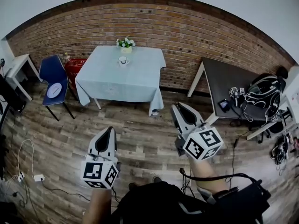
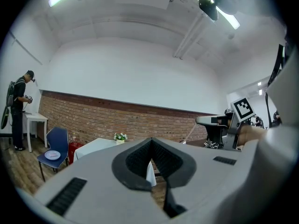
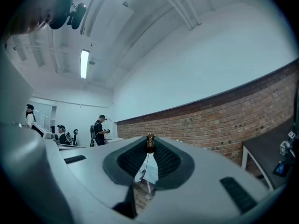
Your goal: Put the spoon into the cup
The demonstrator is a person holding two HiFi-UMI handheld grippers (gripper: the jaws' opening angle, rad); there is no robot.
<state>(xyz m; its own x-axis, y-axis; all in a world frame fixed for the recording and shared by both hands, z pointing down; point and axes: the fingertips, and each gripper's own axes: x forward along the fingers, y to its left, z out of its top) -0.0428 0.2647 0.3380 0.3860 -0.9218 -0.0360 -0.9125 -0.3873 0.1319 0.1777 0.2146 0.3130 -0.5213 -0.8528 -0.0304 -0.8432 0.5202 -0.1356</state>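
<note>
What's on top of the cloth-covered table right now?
A small pot of white flowers near the far edge and a white cup in front of it. The cloth hides anything beneath it; the cup's inside cannot be made out.

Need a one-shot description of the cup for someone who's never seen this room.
Against the brick wall stands a table draped in pale blue. Near its far edge, just this side of the small pot of white flowers, sits the white cup; it is the only other thing on the table.
</note>
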